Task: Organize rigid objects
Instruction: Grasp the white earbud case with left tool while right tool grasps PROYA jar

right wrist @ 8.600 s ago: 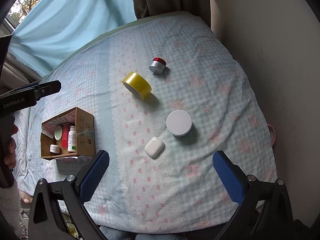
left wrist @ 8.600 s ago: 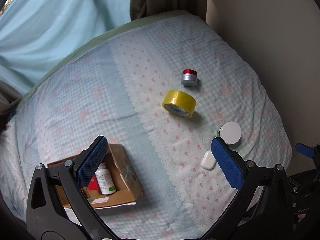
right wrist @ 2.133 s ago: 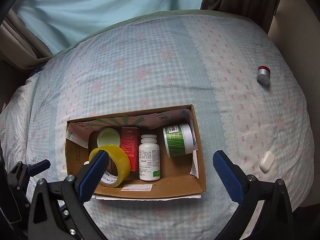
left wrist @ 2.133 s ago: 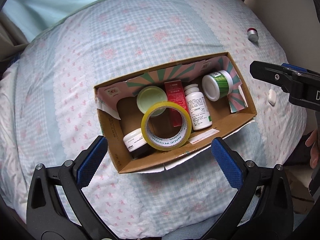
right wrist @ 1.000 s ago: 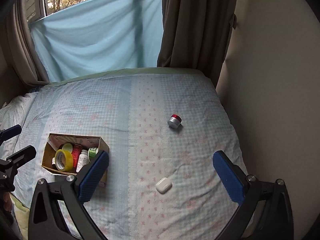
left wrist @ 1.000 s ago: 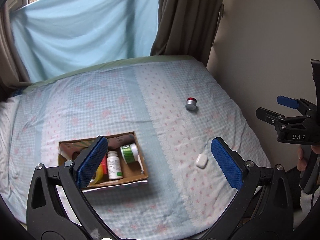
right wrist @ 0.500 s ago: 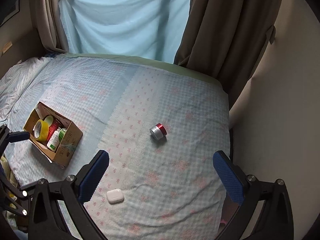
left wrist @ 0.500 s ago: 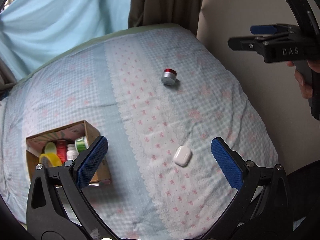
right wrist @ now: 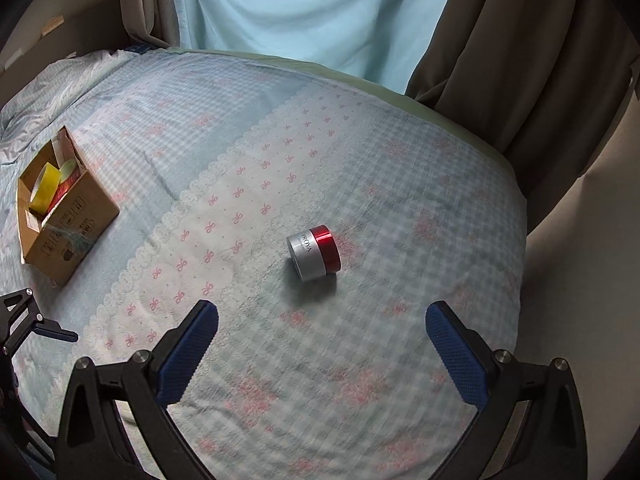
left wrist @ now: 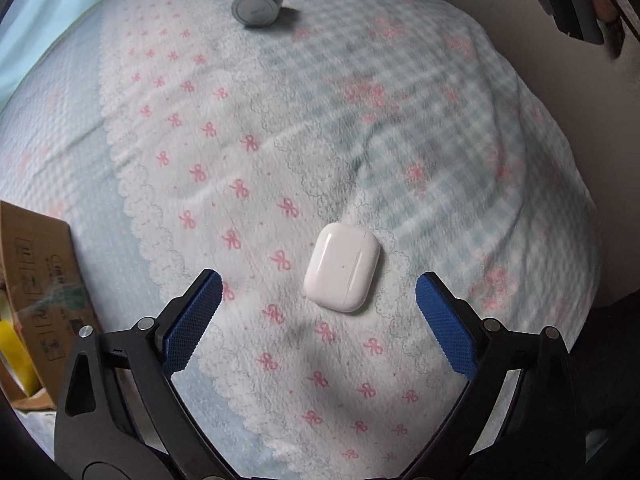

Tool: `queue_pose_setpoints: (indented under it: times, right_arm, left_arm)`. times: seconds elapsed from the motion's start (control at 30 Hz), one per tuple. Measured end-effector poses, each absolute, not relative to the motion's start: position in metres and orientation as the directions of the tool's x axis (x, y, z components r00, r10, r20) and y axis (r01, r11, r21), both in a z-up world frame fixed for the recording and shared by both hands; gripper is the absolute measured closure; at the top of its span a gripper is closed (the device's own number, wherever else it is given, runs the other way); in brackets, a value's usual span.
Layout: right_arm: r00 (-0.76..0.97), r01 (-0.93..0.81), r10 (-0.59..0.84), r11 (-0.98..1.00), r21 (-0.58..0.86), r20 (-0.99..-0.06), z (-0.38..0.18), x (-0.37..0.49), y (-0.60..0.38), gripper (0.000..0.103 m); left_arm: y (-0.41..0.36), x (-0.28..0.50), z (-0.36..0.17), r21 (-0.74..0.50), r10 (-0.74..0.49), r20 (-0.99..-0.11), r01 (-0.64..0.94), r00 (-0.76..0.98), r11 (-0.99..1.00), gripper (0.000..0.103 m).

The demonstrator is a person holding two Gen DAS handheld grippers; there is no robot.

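Observation:
A white earbud case lies on the bed cover, just ahead of my open, empty left gripper and roughly between its blue pads. A silver jar with a red lid lies on its side ahead of my open, empty right gripper; it also shows far ahead in the left wrist view. The cardboard box stands at the left with the yellow tape roll and other items inside; its side shows at the left edge of the left wrist view.
The bed cover is soft and wrinkled. A wall runs along the bed's right side, brown curtains and a light blue sheet hang at the back. The left gripper's tip shows at lower left.
Both grippers have come down close to the bed: the left one onto the earbud case, the right one toward the red-lidded jar. Earlier, the tape roll and white-lidded jar went into the box.

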State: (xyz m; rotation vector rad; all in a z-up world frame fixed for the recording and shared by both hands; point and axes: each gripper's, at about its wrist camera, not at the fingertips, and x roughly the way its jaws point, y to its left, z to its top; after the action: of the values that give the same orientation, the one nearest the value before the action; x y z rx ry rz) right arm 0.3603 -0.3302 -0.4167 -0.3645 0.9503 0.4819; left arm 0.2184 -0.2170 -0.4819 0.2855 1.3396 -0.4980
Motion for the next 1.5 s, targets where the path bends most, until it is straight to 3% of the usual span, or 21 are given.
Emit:
queue_pose_setpoints:
  times: [0.1,0.47,0.53,0.63,0.67,0.73,0.8,1.27,1.5]
  right_arm:
    - [0.472,-0.585,0.248,0.806,-0.091,-0.846,-0.445,0.380,-0.324,0.000]
    - [0.419,-0.672,0.283,0.735,-0.086,-0.863,-0.503,0.427,-0.301,0.000]
    - [0.412,-0.676,0.289,0.733,-0.078,-0.864,-0.507,0.432,-0.300,0.005]
    - [0.402,-0.683,0.300,0.727,-0.065,-0.865,-0.510,0.437,-0.298,0.015]
    - [0.400,-0.687,0.301,0.724,-0.066,-0.866,-0.511,0.438,-0.296,0.024]
    - [0.402,-0.689,0.286,0.720,-0.081,-0.870,-0.513,0.439,-0.293,0.053]
    - [0.397,-0.687,0.279,0.722,-0.082,-0.874,-0.515,0.439,-0.290,0.064]
    - [0.411,-0.638,0.232,0.764,-0.096,-0.882,-0.512,0.435,-0.285,0.064]
    - [0.432,-0.597,0.235,0.798,-0.081,-0.870,-0.482,0.416,-0.289,0.064]
  left_arm:
    - [-0.223,0.221,-0.502,-0.080,-0.169,-0.977,0.513,0.129,0.854,0.015]
    - [-0.244,0.220,-0.534,-0.040,-0.125,-0.988,0.632,0.091,0.774,0.027]
    - [-0.248,0.221,-0.535,-0.038,-0.121,-0.989,0.642,0.086,0.766,0.031]
    - [-0.251,0.222,-0.534,-0.040,-0.118,-0.990,0.650,0.078,0.759,0.043]
    - [-0.252,0.222,-0.534,-0.039,-0.115,-0.991,0.654,0.075,0.755,0.044]
    - [-0.253,0.221,-0.533,-0.038,-0.111,-0.992,0.660,0.068,0.751,0.054]
    - [-0.252,0.225,-0.529,-0.047,-0.114,-0.992,0.663,0.058,0.747,0.061]
    - [-0.241,0.221,-0.520,-0.044,-0.133,-0.987,0.627,0.095,0.778,0.061]
    - [-0.217,0.233,-0.492,-0.044,-0.153,-0.977,0.556,0.151,0.830,0.061]
